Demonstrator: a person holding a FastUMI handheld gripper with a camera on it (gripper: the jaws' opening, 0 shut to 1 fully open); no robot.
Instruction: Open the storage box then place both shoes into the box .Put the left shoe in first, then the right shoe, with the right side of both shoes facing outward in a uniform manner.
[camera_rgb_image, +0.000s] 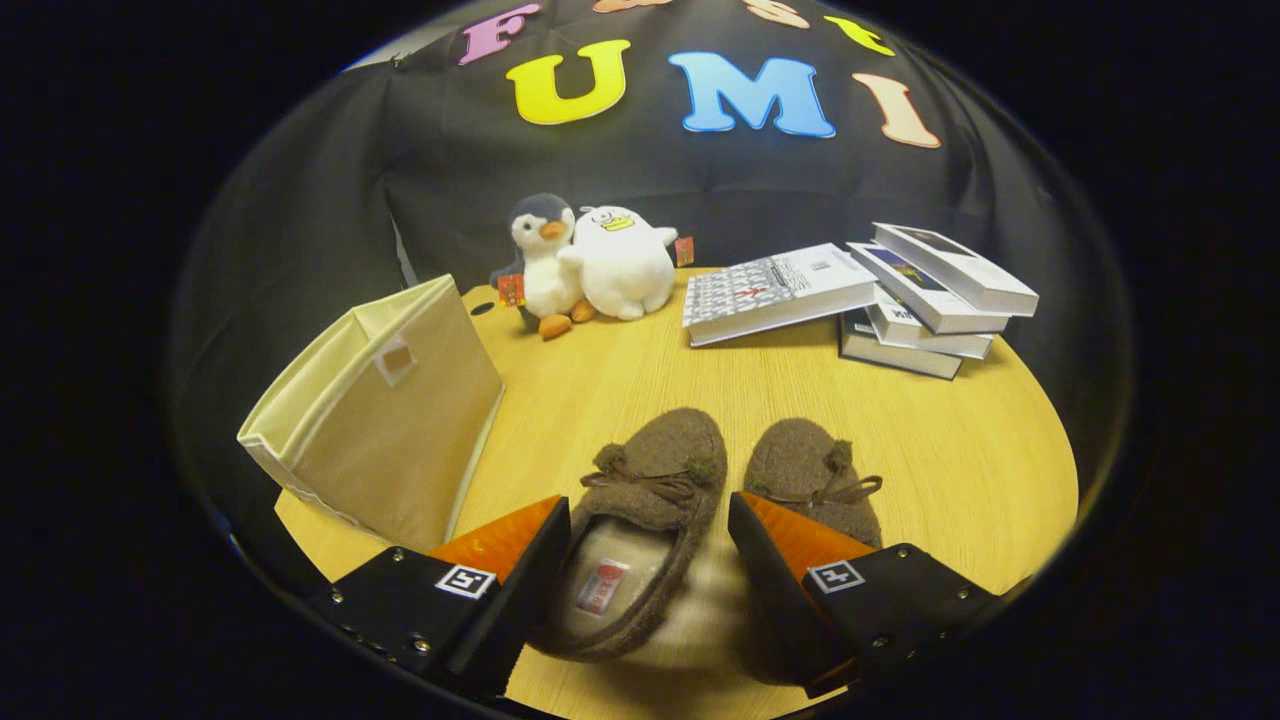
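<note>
Left shoe (640, 520), brown, between spread jaws

On the desk (620, 390), the left shoe (640, 520) lies between the spread fingers of the hand-held gripper (648, 560), with the right shoe (815, 480) just beside it on the right. The storage box (390, 420) stands left of the shoes. Two plush toys (590, 265) sit together at the back, and a stack of books (900, 300) lies to their right.
</note>
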